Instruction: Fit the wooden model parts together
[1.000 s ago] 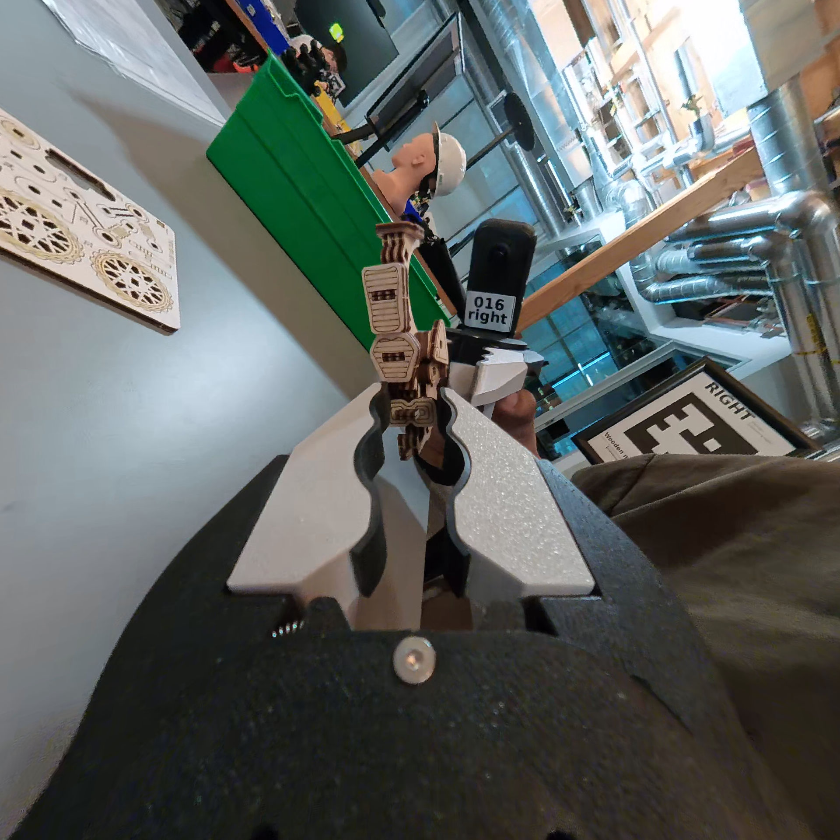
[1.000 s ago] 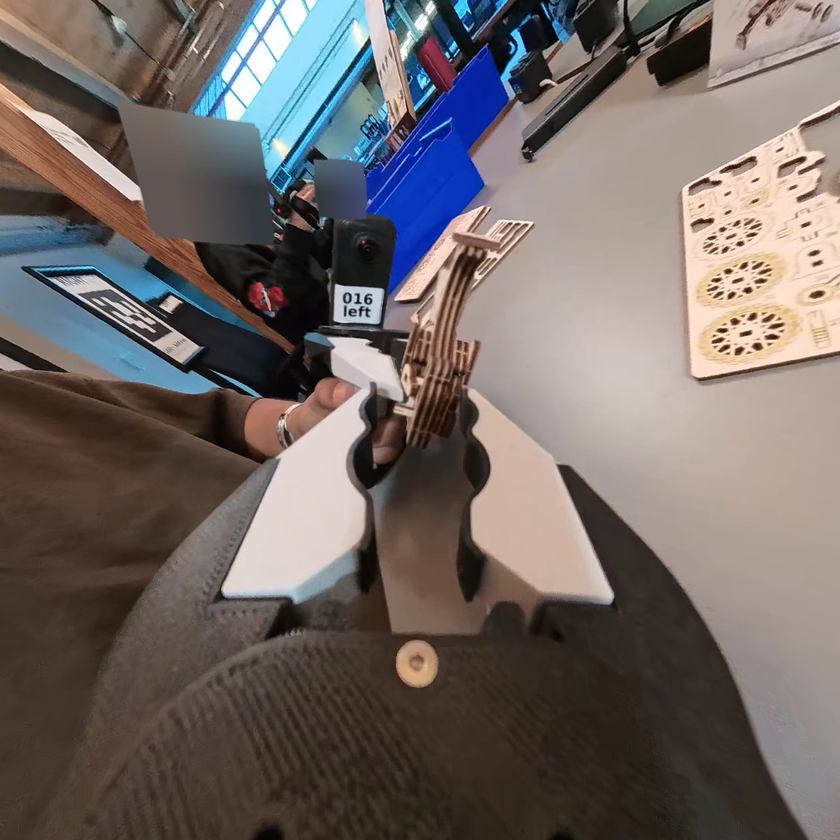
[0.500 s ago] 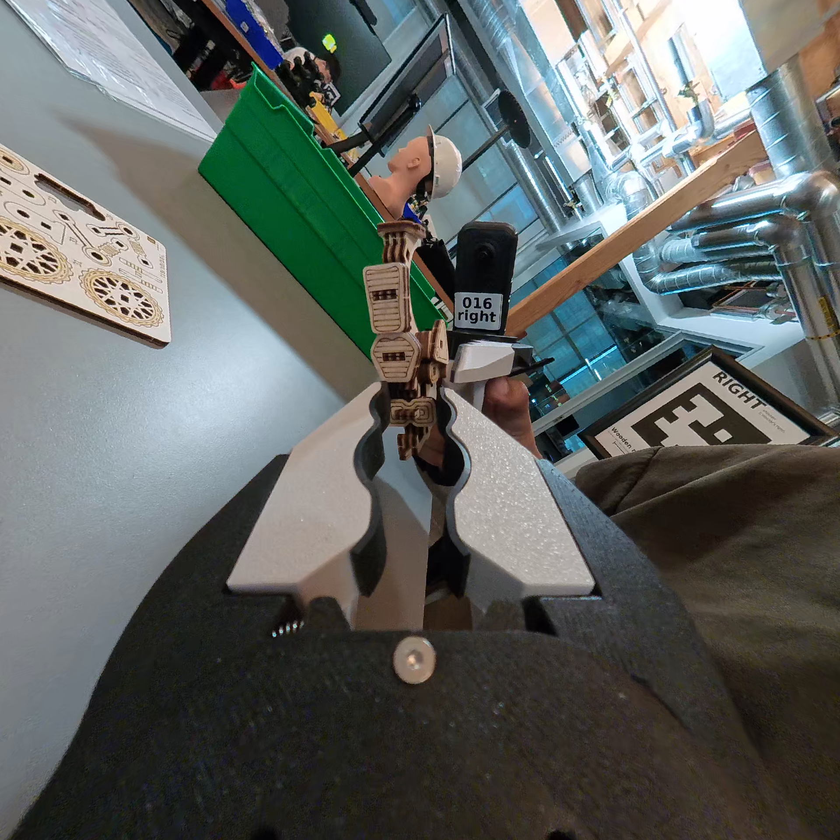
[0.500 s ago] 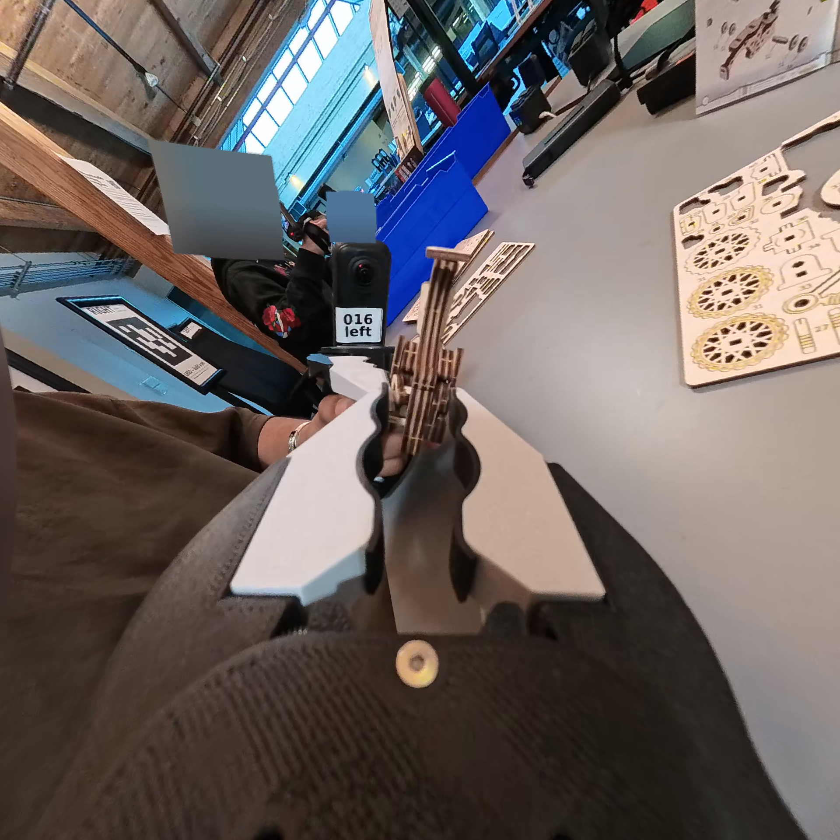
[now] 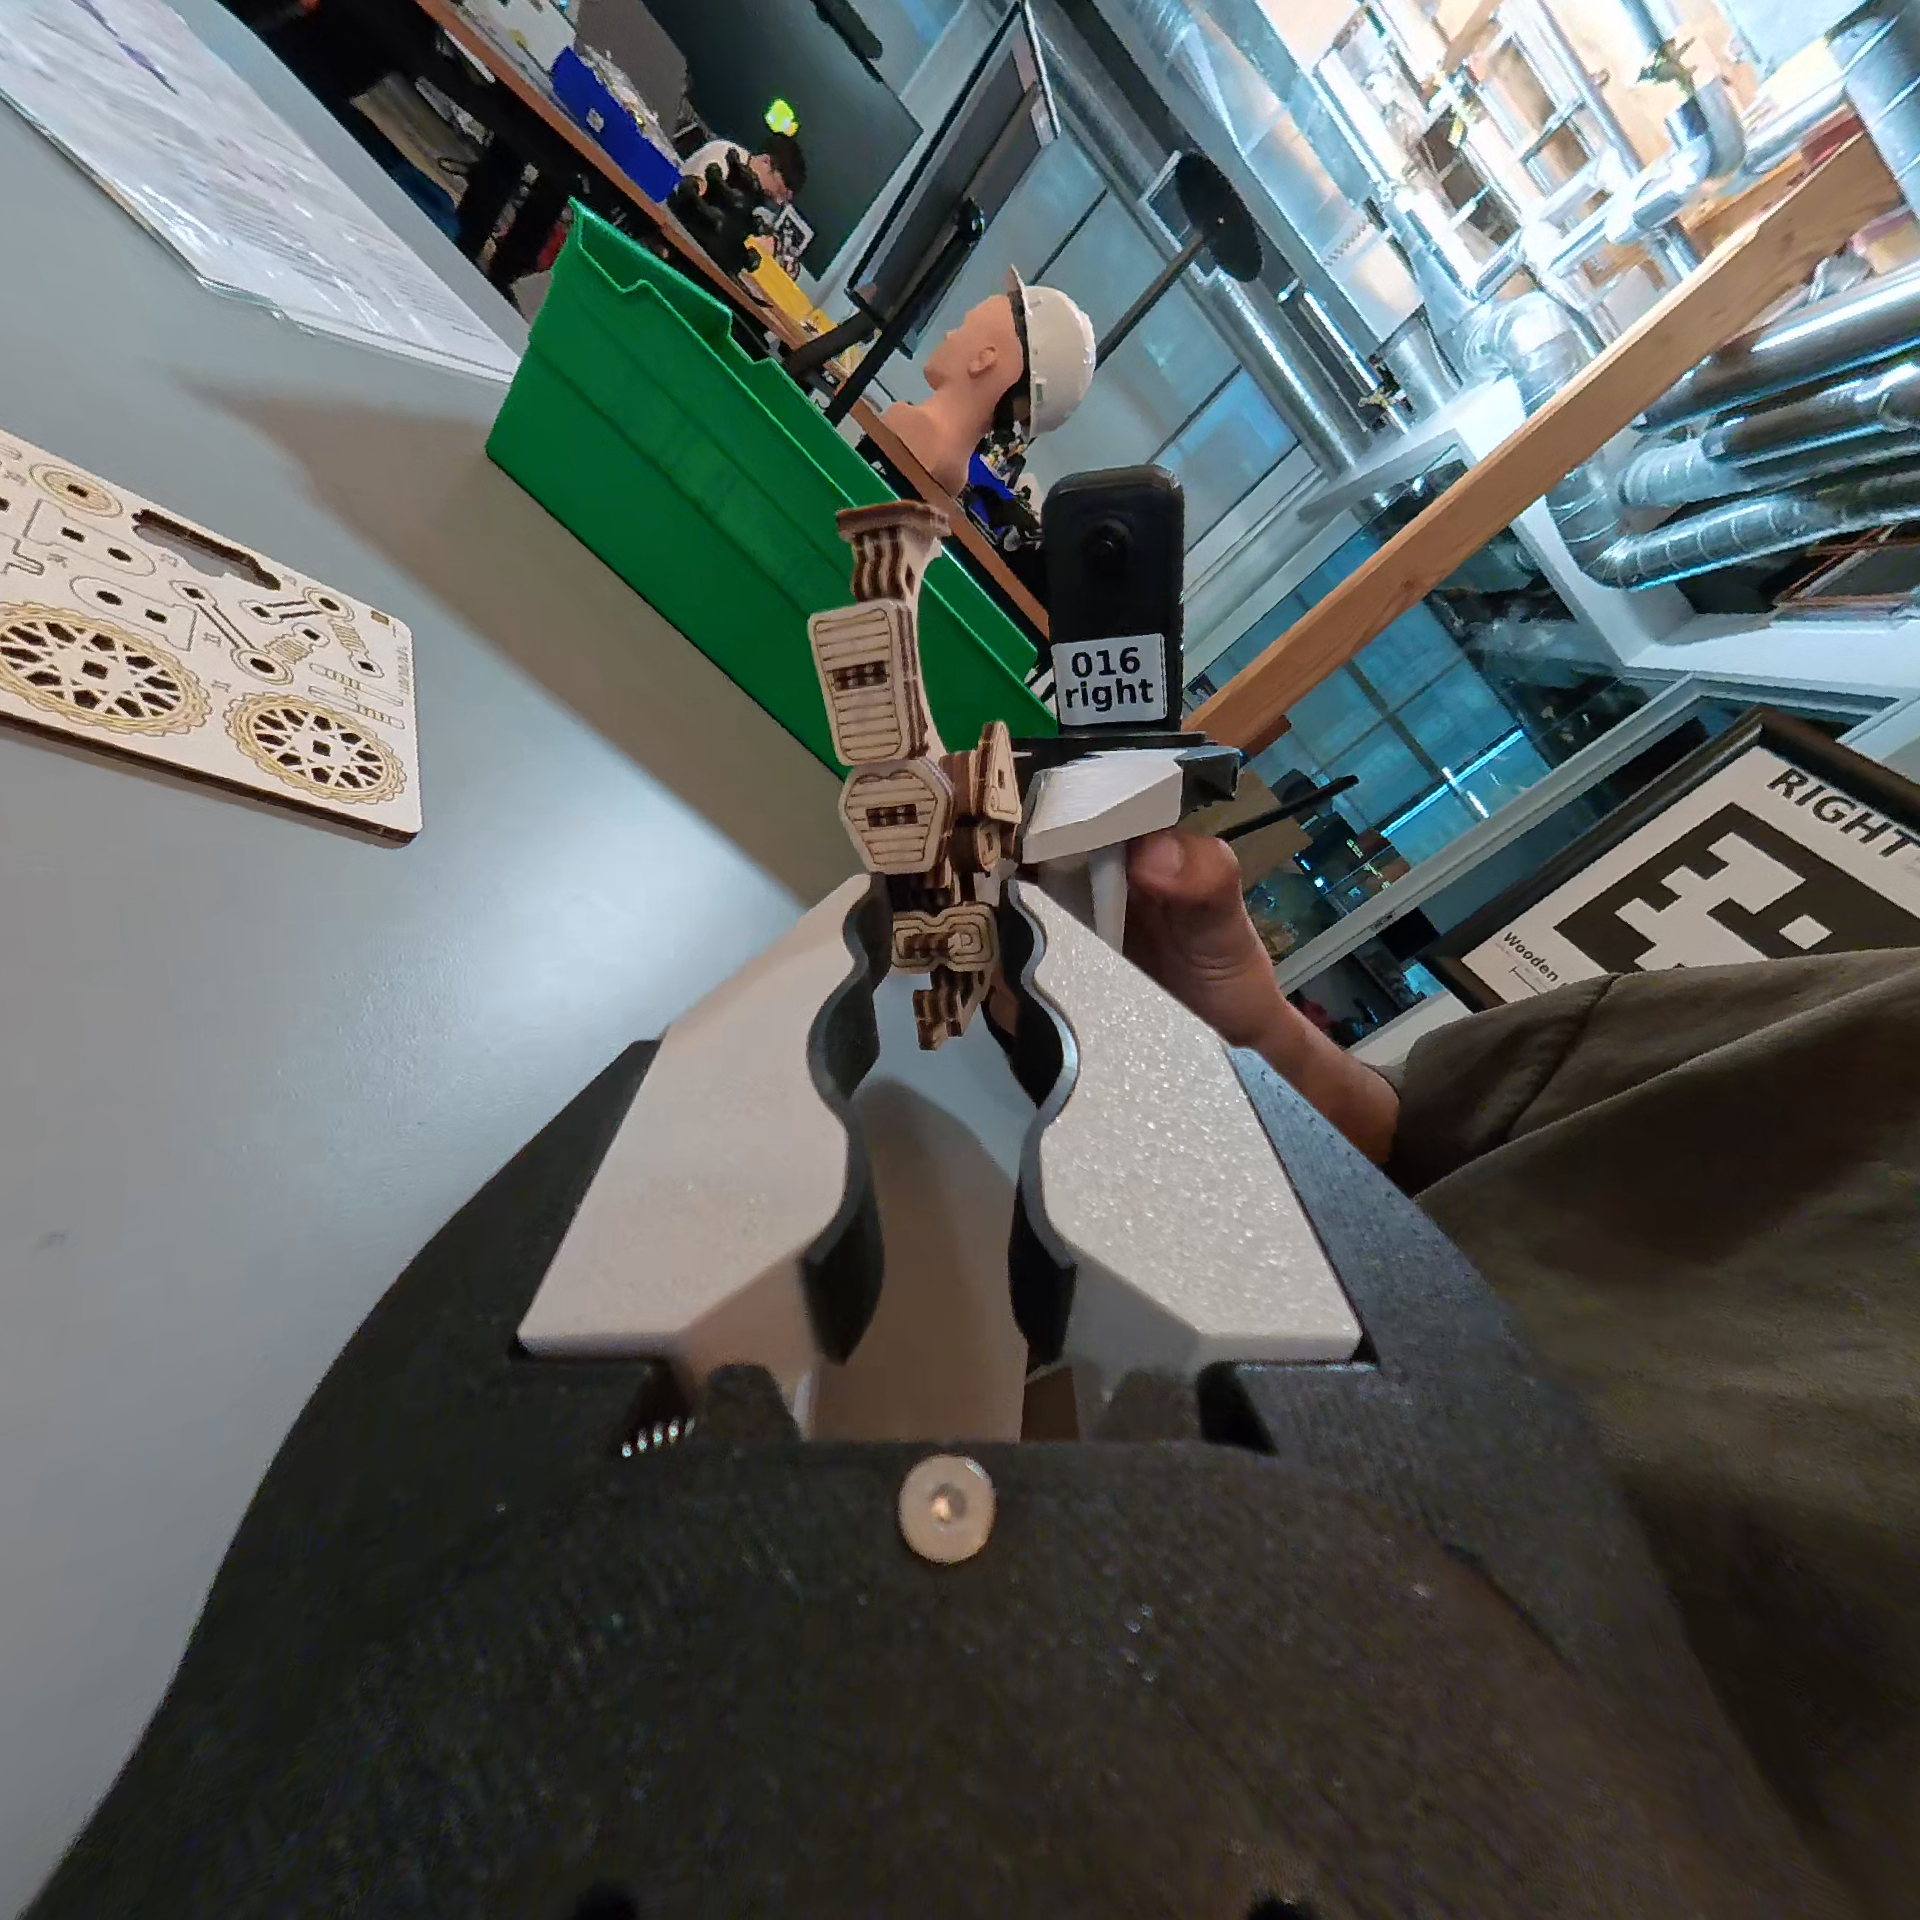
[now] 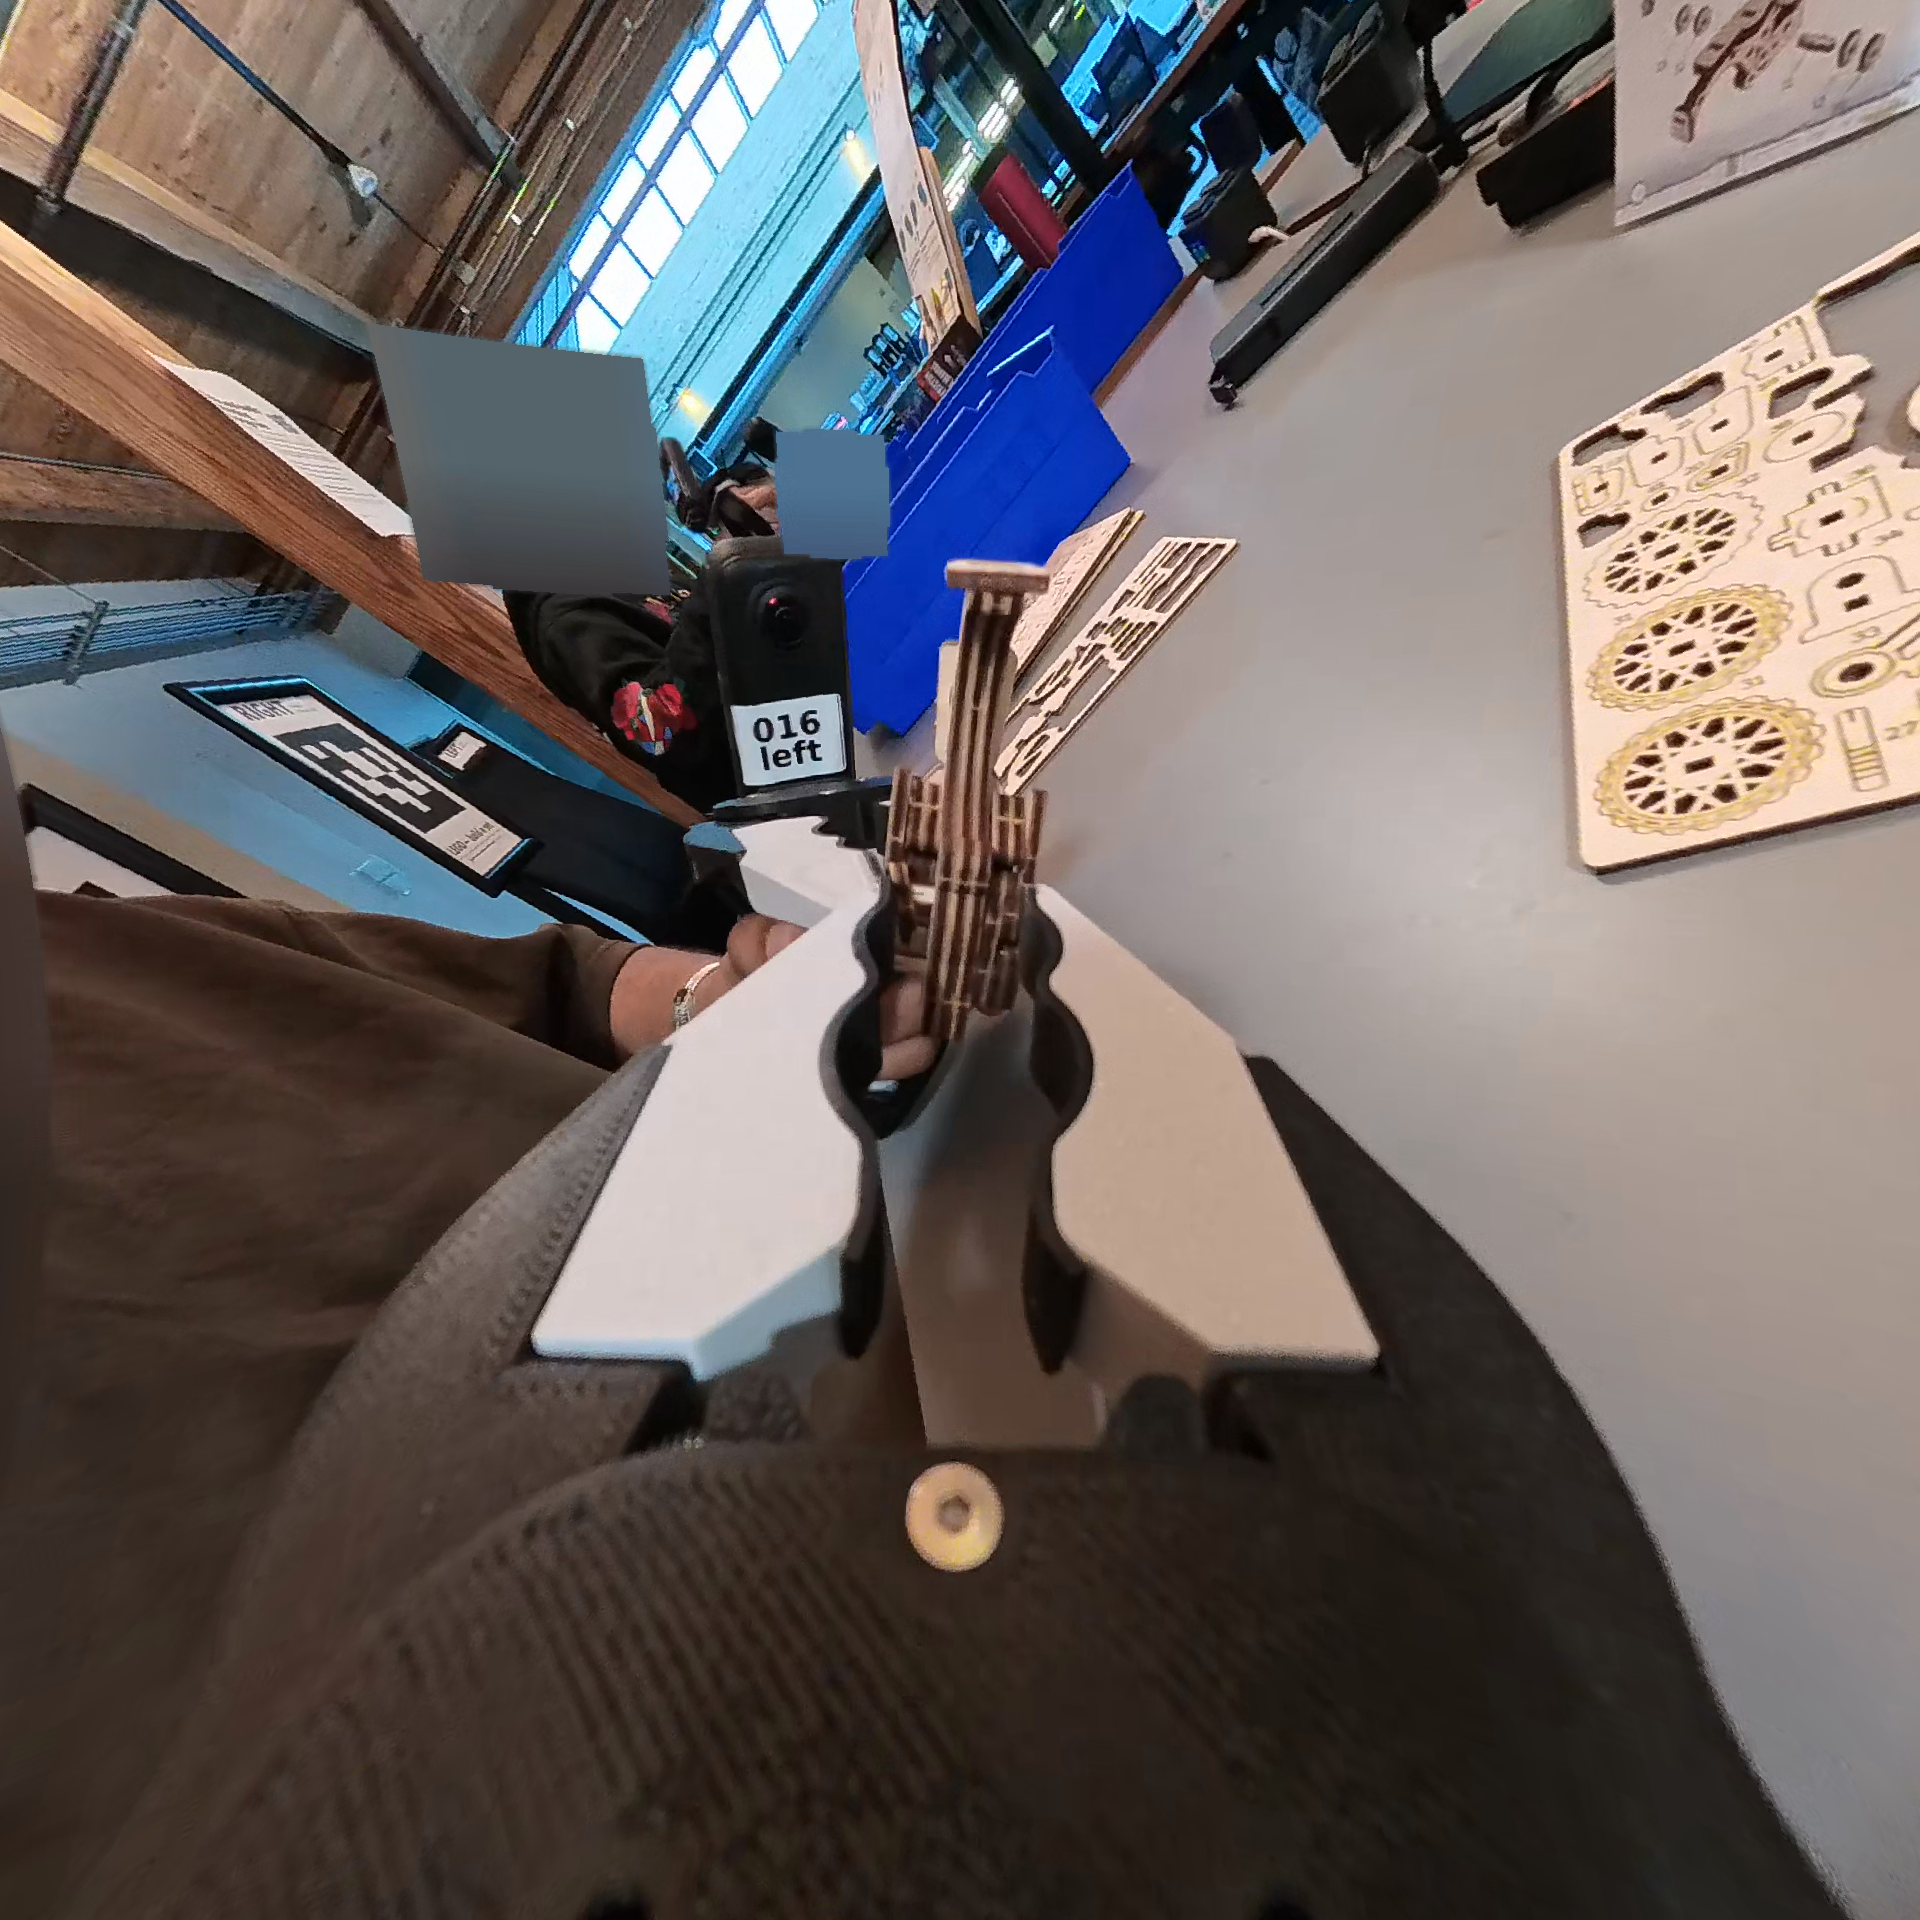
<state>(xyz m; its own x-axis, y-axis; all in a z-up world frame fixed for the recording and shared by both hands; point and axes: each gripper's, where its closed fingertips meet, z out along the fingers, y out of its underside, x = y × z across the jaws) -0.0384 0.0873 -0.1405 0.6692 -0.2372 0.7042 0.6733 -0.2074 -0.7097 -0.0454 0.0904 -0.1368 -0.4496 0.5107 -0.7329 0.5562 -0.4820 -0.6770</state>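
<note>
A small wooden model (image 5: pixel 894 821) made of layered laser-cut pieces is held above the grey table (image 5: pixel 312 1091). My left gripper (image 5: pixel 940 914) is shut on its lower end. A stalk of flat ribbed plates rises above the fingertips. My right gripper (image 6: pixel 961 914) is shut on the same wooden model (image 6: pixel 977 727) from the opposite side, and sees it edge-on. Each gripper shows just behind the model in the other's view: the right gripper (image 5: pixel 1101 805) and the left gripper (image 6: pixel 800 862), each in a person's hand.
A wooden part sheet (image 5: pixel 208 675) with gear cut-outs lies on the table and also shows in the right wrist view (image 6: pixel 1745 644). Behind stand a green bin (image 5: pixel 707 540) and a blue bin (image 6: pixel 987 499). More part sheets (image 6: pixel 1122 644) and a paper sheet (image 5: pixel 239 177) lie nearby. Both grippers' tips are close together, under 4 cm apart.
My right gripper's fingers have closed from a wider gap onto the model, which now sits upright and edge-on between them. My left gripper has kept its hold.
</note>
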